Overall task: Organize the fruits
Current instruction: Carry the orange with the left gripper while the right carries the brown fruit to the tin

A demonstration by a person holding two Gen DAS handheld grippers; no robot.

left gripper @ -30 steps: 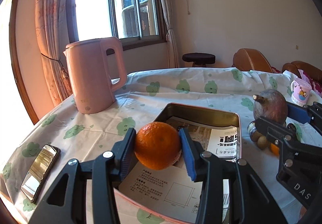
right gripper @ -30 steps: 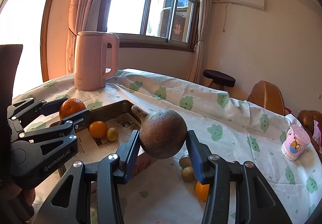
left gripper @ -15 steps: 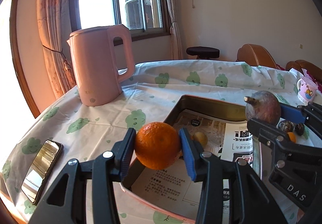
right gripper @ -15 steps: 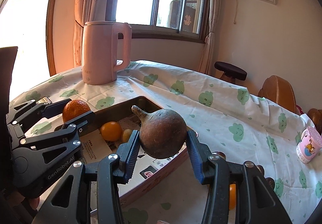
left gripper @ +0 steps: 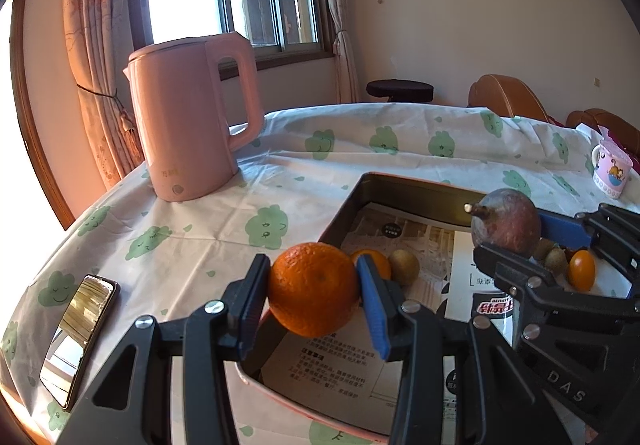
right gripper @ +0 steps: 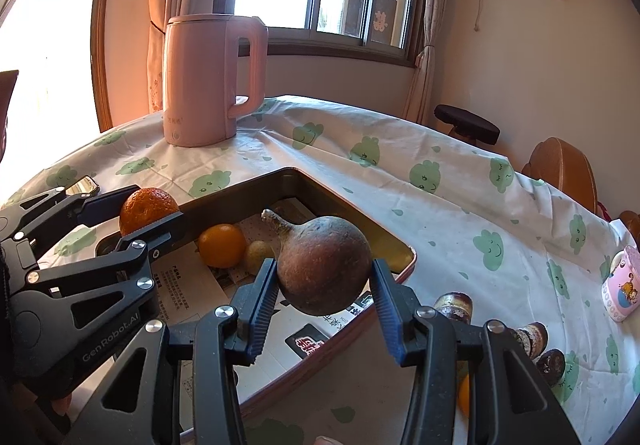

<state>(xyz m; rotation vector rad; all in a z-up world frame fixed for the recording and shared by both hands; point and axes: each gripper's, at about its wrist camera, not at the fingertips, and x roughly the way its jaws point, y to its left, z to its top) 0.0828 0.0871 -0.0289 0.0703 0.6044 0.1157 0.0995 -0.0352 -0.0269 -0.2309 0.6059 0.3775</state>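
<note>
The left tool point(left gripper: 314, 291) is clenched on an orange point(left gripper: 313, 288), held above the near-left edge of the metal tray point(left gripper: 416, 192). The right tool point(right gripper: 324, 295) grips a brown, stemmed round fruit point(right gripper: 323, 269) over the tray's near-right side. A smaller orange point(right gripper: 222, 245) and a kiwi point(right gripper: 259, 253) lie together on the tray's paper lining. A pink kettle point(left gripper: 188, 117) stands near the worktop's far-left edge.
</note>
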